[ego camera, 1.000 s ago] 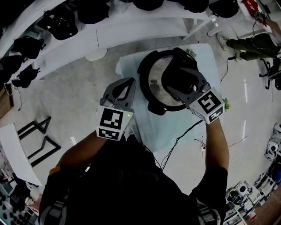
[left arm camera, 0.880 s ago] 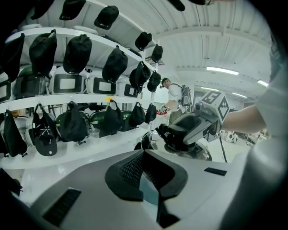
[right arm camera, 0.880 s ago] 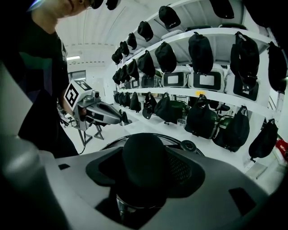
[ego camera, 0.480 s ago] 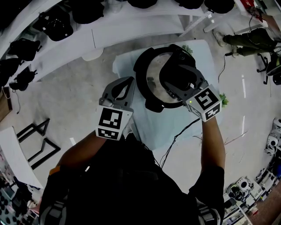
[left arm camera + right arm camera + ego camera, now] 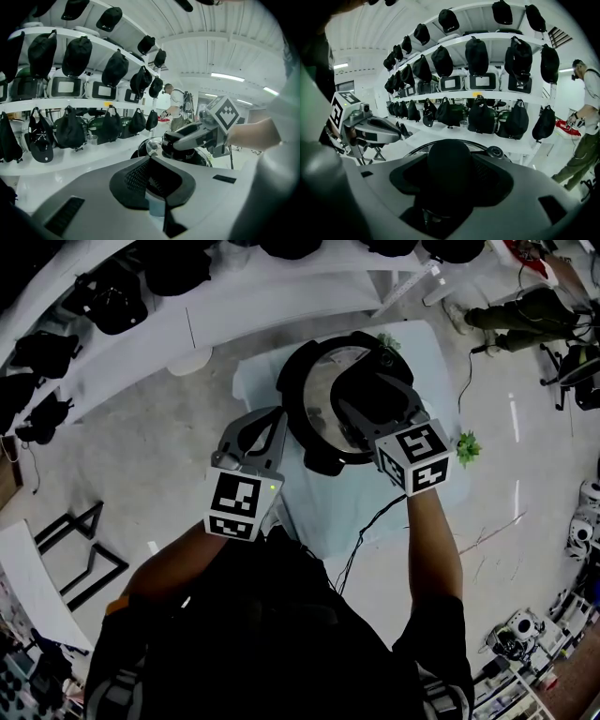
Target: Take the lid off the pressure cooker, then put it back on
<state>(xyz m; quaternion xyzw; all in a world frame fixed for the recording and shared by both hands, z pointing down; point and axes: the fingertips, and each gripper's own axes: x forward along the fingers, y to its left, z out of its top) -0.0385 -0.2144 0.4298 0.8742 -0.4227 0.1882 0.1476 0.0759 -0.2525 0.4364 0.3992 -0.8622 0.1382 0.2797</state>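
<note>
My right hand-held gripper (image 5: 450, 165) clamps the round black knob (image 5: 449, 152) centred on the shiny steel pressure-cooker lid (image 5: 324, 397), which is probably heavy and rigid. Beside it, my left hand-held gripper (image 5: 150, 160) is closed and empty.

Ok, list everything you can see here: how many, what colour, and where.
pressure cooker: one, black, on the table
lid: one, silver, on the cooker, black knob on top
table: one, light blue cloth, centre
plants: two, green, by the table's right and far edges
cable: one, black, trailing off the table's near side
shelves: white, curved, beyond the table
bags: many, black, on the shelves
bystander: one, right of the shelves
left gripper: grey, shut, empty, left of the cooker
right gripper: grey, shut on the knob
</note>
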